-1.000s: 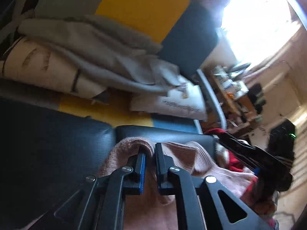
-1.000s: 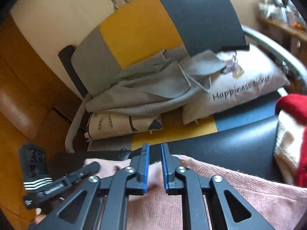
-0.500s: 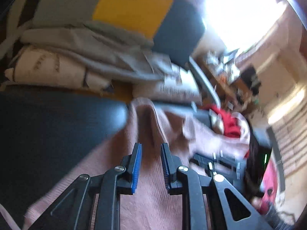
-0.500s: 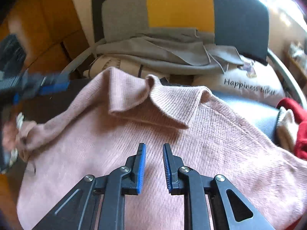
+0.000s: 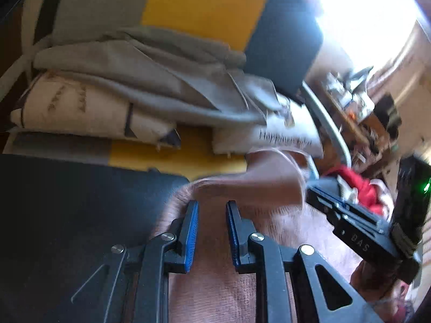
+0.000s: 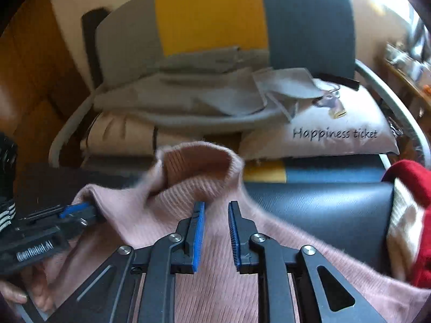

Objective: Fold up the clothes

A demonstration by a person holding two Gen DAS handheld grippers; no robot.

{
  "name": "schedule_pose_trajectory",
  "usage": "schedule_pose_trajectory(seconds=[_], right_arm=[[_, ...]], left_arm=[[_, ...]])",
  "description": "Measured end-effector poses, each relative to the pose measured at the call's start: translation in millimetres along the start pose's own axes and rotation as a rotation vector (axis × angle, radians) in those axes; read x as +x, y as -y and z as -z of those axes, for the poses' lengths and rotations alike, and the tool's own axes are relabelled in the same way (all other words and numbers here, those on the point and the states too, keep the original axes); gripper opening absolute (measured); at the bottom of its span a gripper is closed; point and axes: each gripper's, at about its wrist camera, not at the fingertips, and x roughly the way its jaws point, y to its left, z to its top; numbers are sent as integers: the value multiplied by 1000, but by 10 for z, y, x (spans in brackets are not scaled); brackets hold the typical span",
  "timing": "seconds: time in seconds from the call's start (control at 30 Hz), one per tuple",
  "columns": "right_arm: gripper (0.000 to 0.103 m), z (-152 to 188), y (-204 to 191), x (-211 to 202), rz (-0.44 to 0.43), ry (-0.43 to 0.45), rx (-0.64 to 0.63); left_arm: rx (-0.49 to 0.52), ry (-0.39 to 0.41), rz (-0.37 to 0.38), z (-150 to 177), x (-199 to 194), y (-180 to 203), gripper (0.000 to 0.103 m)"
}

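We are hovering the left gripper (image 5: pixel 211 231) and right gripper (image 6: pixel 215 232), jaws spread, pinching nothing, over the rumpled pink ribbed sweater (image 6: pixel 221 290), collar gaping, on the black seat (image 6: pixel 323 204).

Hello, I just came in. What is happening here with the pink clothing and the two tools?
A person is folding a pink sweater spread on a black seat, with a gripper in each hand. Both the left gripper and the right gripper are open and hover over the fabric; neither pinches it. The collar stands up, rumpled. A red garment waits at the right side.
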Motion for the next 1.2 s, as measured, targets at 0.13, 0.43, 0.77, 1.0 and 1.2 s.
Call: schedule_pose_trajectory(seconds=[0.13, 0.43, 0.77, 1.0, 1.2], right_arm=[[19, 150, -27, -248, -42, 4, -6], [43, 1044, -245, -616, -131, -34, 24], [51, 1687, -371, -771, -178, -43, 85], [53, 1741, -307, -754, -211, 6, 113], [53, 1785, -255, -740, -240, 46, 136]], left_arm=[[25, 36, 28, 100, -520, -289, 21], [260, -19, -119, 977, -1558, -896, 27], [726, -106, -244, 1688, -1439, -359, 43], [588, -183, -280, 1470, -1116, -634, 9], [219, -122, -159, 1108, -1252, -1236, 5]])
